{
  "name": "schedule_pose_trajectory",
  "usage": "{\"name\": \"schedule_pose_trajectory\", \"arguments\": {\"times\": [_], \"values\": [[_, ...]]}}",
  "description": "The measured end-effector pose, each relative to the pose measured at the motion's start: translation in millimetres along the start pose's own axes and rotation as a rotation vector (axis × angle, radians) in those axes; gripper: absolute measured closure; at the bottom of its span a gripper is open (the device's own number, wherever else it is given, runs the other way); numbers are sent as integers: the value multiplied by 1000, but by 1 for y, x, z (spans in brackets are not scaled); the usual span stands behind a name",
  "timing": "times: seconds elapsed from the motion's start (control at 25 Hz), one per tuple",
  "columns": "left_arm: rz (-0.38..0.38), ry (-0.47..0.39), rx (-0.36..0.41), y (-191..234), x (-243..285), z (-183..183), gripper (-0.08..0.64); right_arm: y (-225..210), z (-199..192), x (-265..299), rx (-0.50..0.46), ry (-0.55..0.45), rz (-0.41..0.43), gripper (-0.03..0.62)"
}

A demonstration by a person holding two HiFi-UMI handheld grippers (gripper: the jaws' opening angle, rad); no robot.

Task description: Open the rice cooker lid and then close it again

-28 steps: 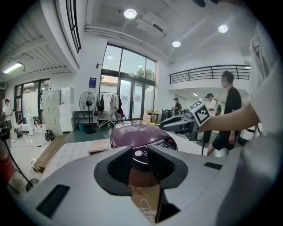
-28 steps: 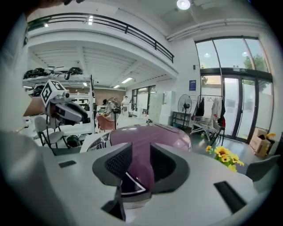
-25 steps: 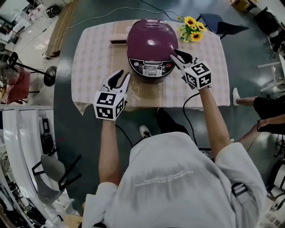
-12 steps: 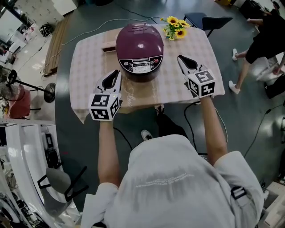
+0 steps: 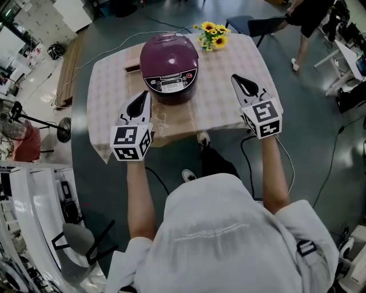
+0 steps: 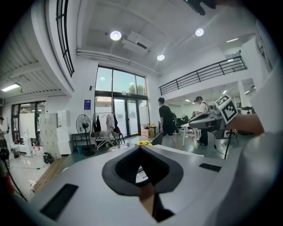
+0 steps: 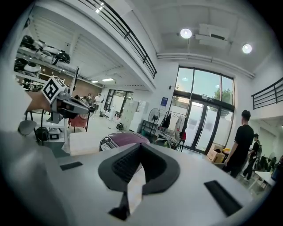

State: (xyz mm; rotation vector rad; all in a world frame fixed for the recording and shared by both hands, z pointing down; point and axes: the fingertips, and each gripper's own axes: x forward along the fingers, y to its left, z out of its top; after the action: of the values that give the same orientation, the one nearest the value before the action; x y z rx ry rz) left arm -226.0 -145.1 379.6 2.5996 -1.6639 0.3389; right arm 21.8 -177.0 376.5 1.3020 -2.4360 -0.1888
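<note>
The maroon rice cooker [image 5: 169,60] stands on the table with its lid down and its control panel facing me. My left gripper [image 5: 143,98] hovers in front of the cooker's left side, apart from it, its jaws shut with nothing between them. My right gripper [image 5: 239,80] hangs over the cloth to the right of the cooker, also shut and empty. In the left gripper view the left gripper [image 6: 140,147] has its tips together, and the other gripper [image 6: 208,121] shows at the right. The right gripper [image 7: 141,145] points past the cooker [image 7: 121,140].
A checked cloth covers the table [image 5: 226,109]. Sunflowers [image 5: 210,34] stand at its far right corner and a wooden block [image 5: 132,64] lies left of the cooker. A chair [image 5: 257,24] and a walking person [image 5: 309,14] are beyond the table.
Both grippers have closed and drawn back from the cooker. The right one left the cooker's right side and moved out to the right; the left one rose a little.
</note>
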Motion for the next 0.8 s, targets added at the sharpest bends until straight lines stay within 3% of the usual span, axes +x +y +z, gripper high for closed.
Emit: {"name": "schedule_pose_trajectory", "arguments": {"times": [0.8], "values": [[38,-104,107,-36,-44,46,543,24,38,-48,5,-125,20,567]]}}
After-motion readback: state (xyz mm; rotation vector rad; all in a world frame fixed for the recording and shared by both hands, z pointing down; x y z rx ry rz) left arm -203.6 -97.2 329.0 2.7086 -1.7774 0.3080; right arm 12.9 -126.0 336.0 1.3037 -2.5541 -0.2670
